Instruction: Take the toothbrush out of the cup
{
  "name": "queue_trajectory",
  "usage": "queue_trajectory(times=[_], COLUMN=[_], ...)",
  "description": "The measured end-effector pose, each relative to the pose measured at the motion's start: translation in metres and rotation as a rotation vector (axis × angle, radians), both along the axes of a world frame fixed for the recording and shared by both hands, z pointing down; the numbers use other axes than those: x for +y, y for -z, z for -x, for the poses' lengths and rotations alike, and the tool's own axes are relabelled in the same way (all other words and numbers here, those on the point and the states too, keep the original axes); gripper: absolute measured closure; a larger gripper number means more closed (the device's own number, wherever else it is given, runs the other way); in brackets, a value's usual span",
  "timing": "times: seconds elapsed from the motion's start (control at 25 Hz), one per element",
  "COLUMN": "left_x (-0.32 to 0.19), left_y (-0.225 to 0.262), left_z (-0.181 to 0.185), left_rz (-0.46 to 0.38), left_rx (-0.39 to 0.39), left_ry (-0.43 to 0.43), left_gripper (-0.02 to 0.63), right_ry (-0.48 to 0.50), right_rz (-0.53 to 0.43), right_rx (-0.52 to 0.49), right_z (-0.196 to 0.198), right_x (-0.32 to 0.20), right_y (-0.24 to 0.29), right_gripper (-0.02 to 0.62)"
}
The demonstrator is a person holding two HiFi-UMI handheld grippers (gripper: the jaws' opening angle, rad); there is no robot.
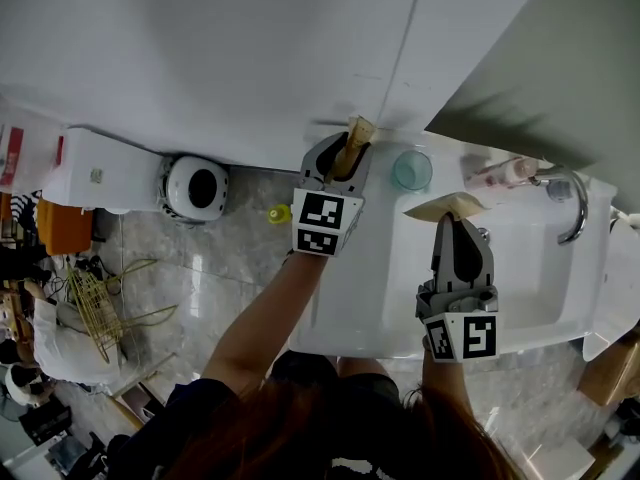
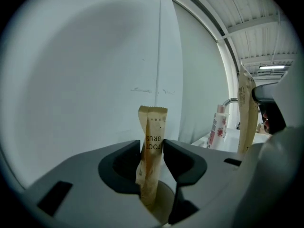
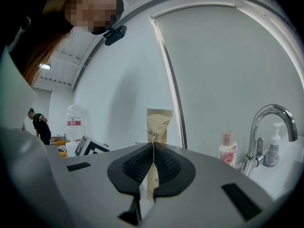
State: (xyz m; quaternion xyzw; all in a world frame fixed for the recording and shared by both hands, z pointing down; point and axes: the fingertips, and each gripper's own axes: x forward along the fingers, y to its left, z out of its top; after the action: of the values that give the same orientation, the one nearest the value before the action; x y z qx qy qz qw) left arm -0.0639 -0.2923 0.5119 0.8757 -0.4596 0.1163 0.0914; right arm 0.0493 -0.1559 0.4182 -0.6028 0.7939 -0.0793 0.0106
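Jaws of the left gripper stand spread either side of the wrapped toothbrush, not visibly squeezing it. It stands upright, foot apparently in a tan rim below, so a straight lift looks the way out. Wall crowds 12 o'clock; free room lies overhead and toward 6. At 4 o'clock the right gripper is pressed together on a second packet, held over the sink, apart from the teal cup at 3 and the tap.
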Motion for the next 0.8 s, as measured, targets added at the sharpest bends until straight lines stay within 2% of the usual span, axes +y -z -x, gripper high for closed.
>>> queue_trajectory(times=[0.04, 0.12, 0.2, 0.4, 0.6, 0.8], left_x=[0.000, 0.000, 0.000, 0.006, 0.018, 0.043], left_y=[0.000, 0.004, 0.010, 0.041, 0.092, 0.138], left_z=[0.002, 0.004, 0.006, 0.011, 0.026, 0.045], left_rz=[-0.009, -0.021, -0.030, -0.089, -0.151, -0.199], left_rx=[0.002, 0.010, 0.030, 0.059, 0.109, 0.127], left_ry=[0.007, 0.010, 0.006, 0.004, 0.029, 0.043], left_gripper=[0.453, 0.535, 0.561, 0.566, 0.566, 0.568], right_ry=[-0.003, -0.008, -0.010, -0.006, -0.002, 0.008], right_rz=[0.000, 0.000, -0.005, -0.026, -0.073, -0.124], right_rx=[-0.001, -0.003, -0.002, -0.002, 0.008, 0.023], right_z=[-0.002, -0.005, -0.007, -0.009, -0.008, -0.006], right_x=[0.000, 0.001, 0.001, 0.002, 0.000, 0.001], right_y=[0.000, 0.001, 0.004, 0.014, 0.036, 0.062], right_gripper=[0.575, 0.575, 0.575, 0.575, 0.575, 0.577])
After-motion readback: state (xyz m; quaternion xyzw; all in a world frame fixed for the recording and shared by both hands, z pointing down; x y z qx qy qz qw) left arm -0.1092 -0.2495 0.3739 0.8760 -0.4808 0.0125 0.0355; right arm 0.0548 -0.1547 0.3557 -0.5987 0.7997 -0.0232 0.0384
